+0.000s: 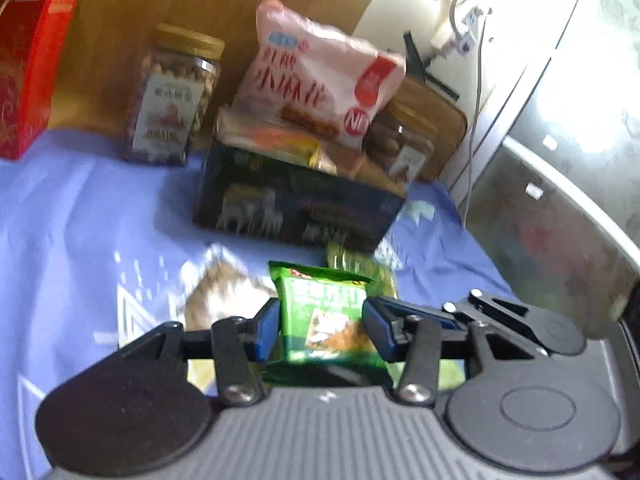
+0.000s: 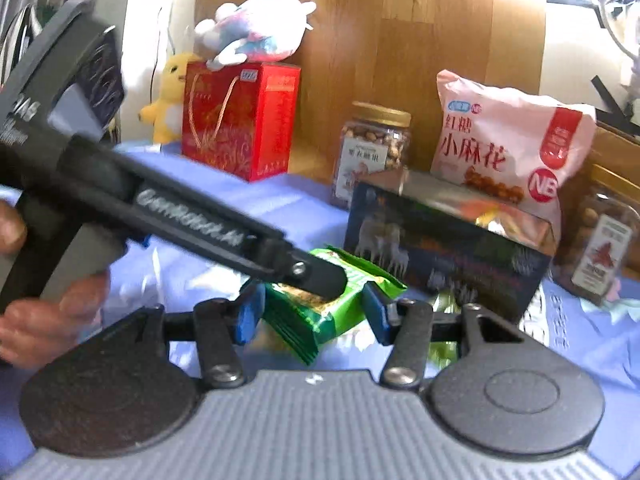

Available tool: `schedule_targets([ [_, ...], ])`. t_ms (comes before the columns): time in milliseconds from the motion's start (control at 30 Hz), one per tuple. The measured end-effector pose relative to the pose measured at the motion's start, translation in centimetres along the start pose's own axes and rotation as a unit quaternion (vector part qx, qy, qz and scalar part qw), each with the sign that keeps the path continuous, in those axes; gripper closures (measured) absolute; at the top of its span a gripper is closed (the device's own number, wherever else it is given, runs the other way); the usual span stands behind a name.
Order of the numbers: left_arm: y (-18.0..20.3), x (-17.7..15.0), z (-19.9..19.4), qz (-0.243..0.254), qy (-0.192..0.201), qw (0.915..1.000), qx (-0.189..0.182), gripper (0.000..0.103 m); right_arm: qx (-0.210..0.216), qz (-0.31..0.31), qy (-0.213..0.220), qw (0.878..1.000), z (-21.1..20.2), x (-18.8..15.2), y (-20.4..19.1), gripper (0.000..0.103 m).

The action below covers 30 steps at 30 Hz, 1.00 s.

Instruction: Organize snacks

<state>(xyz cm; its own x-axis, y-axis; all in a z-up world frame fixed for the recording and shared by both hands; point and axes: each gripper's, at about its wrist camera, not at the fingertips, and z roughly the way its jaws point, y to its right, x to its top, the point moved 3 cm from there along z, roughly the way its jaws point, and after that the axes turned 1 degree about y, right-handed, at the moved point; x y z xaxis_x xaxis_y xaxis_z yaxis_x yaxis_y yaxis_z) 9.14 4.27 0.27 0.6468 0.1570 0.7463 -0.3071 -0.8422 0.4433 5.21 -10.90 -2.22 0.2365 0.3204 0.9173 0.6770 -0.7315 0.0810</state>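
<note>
Green snack packets (image 1: 326, 320) sit stacked between the blue pads of the left gripper (image 1: 322, 322), whose jaws press against both sides of the stack, grasping it just above the blue cloth (image 1: 88, 216). From the right wrist view the same stack (image 2: 320, 320) appears low and near, with the left gripper (image 2: 320, 276) reaching in from the left across it. The right gripper (image 2: 312, 312) has its jaws spread apart, one pad on either side of the packets, and whether they touch the stack cannot be told.

Farther back stands a dark box (image 1: 296, 204) with more snacks poking out of its open top. A pink bag (image 1: 320, 80) leans upright behind it. Left of the box is a jar with a gold lid (image 1: 176, 96), and at the far left a red box (image 1: 32, 64). Another jar (image 2: 600, 240) stands right of the dark box. A white plush toy (image 2: 256, 28) lies on the red box, a yellow plush (image 2: 168, 96) beside it.
</note>
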Motion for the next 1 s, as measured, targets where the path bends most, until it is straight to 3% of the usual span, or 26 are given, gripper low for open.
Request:
schedule_targets([
  [67,-0.5,-0.8,0.5,-0.009,-0.009,0.9999,0.003,0.058,0.014,0.003,-0.002,1.000,-0.6,-1.0,-0.6,0.046],
  [200,-1.1,-1.6,0.3,-0.009,0.008,0.9999,0.002,0.055,-0.013,-0.027,-0.014,0.999,-0.1,-2.4,-1.5,0.045],
  [367,-1.3,-1.9,-0.4,-0.012,0.027,0.9995,-0.013,0.052,-0.007,0.004,-0.029,1.000,0.3,-2.7,-0.4,0.035],
  [500,-1.0,-1.9,-0.2,-0.003,0.026,0.9995,-0.017,0.052,0.002,0.031,-0.044,0.999,0.8,-2.8,0.3,0.035],
  [1000,-1.0,-2.0,-0.2,-0.005,0.025,0.9995,-0.019,0.050,0.002,0.029,-0.045,0.999,0.7,-2.9,0.1,0.033],
])
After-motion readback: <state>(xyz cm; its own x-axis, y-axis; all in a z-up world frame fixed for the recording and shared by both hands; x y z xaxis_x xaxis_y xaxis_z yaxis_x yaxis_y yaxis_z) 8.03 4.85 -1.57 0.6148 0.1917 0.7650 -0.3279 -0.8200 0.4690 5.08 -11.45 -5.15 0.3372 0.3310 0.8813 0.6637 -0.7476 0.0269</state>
